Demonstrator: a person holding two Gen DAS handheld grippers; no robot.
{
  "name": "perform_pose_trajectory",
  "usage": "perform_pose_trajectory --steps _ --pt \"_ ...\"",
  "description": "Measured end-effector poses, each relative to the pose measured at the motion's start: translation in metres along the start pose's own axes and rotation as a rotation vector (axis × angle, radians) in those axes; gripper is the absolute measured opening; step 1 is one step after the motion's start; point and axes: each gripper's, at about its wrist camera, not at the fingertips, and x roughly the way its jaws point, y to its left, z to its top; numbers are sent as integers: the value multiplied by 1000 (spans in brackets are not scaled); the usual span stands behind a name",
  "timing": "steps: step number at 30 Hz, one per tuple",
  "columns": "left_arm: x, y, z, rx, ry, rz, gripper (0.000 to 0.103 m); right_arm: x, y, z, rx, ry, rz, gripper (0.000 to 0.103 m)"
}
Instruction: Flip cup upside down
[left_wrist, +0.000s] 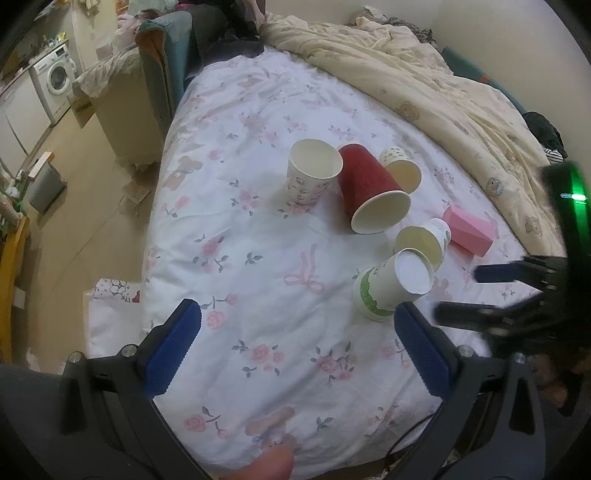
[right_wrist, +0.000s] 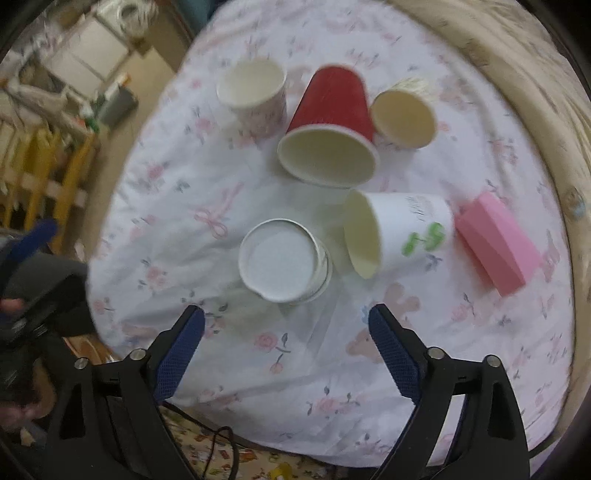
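Note:
Several paper cups lie on a floral bedsheet (left_wrist: 258, 258). A white cup with green print (left_wrist: 391, 284) stands upside down, base up; it also shows in the right wrist view (right_wrist: 280, 262). A red cup (left_wrist: 373, 188) (right_wrist: 328, 133) lies on its side. A patterned cup (left_wrist: 314, 170) (right_wrist: 255, 92) stands upright. Two small cups (left_wrist: 424, 240) (left_wrist: 402, 170) lie on their sides. My left gripper (left_wrist: 295, 328) is open and empty, near the bed's front. My right gripper (right_wrist: 286, 328) is open and empty, just short of the upside-down cup, and shows at the right of the left wrist view (left_wrist: 458, 291).
A pink box-shaped object (left_wrist: 469, 230) (right_wrist: 495, 240) lies right of the cups. A cream quilt (left_wrist: 424, 85) is bunched along the far right of the bed. The floor, a washing machine (left_wrist: 55, 77) and a bin (left_wrist: 46, 184) are to the left.

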Motion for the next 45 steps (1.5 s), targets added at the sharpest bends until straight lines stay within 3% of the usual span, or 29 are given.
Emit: perform_pose_trajectory --steps 5,13,18,22,28,45 --pt "-5 -9 -4 31 -37 4 103 -38 -11 -39 84 -185 25 98" --pt "-16 -21 -14 74 -102 22 103 -51 -10 -87 196 -382 28 102" --pt "-17 -16 -24 11 -93 -37 103 -57 -9 -107 233 -484 -43 103" --pt "-16 -20 -32 34 -102 4 103 -58 -9 -117 258 -573 -103 103" --pt "-15 -20 -34 50 -141 70 103 -48 -14 -110 278 -569 -129 103" --pt "-15 -27 -32 61 -145 37 103 -42 -10 -107 260 -547 -131 103"
